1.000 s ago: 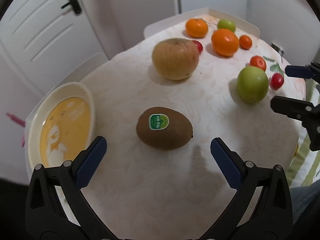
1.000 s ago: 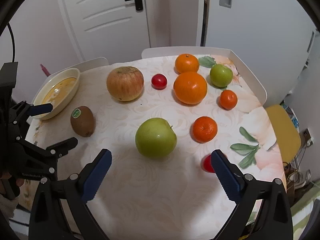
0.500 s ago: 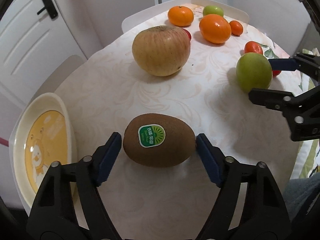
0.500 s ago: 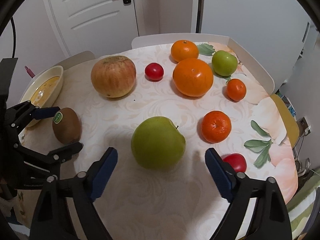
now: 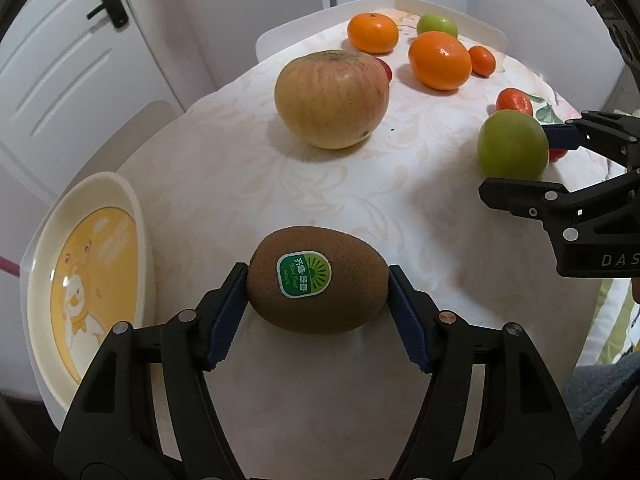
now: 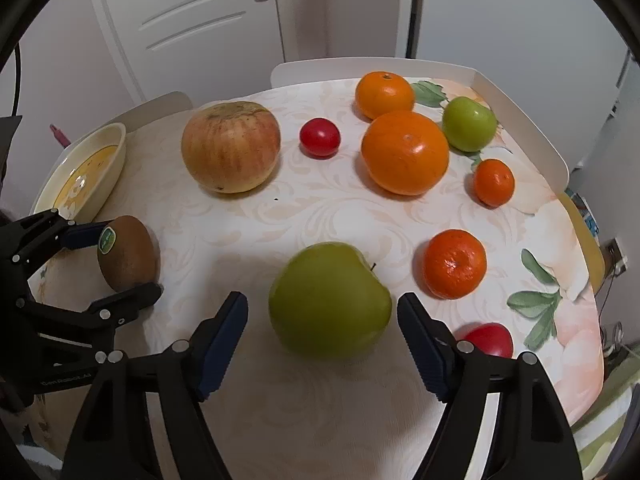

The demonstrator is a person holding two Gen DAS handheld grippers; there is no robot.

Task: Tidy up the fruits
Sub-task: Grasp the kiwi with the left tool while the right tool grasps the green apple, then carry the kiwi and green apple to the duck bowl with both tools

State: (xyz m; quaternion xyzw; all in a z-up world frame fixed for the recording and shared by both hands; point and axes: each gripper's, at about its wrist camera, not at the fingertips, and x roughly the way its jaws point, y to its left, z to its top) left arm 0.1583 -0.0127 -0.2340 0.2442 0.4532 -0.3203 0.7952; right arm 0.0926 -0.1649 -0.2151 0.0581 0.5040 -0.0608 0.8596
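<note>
- Both tongs have just been closing on fruit; the left gripper (image 5: 317, 280) is now clamped on the kiwi (image 5: 317, 279), a blue pad pressed to each end, the kiwi seemingly resting on the table (image 5: 224, 176) near its left edge.
- The right gripper (image 6: 322, 320) is only half closed; the green apple (image 6: 330, 300) is straddled near the table's front edge, but a gap is seen between each pad and the skin, so nothing is gripped there yet.
- A second ago both tongs were spread wide, well clear of the two fruits; a lift of the kiwi is judged ready, the apple a moment behind.
- The yellow dish (image 5: 132, 216) lies at the left edge just beside the kiwi, and is taken to be its likely destination.
- A large apple (image 6: 231, 146), oranges, tangerines and small red fruits are left scattered toward the far and right edges, unsorted.
</note>
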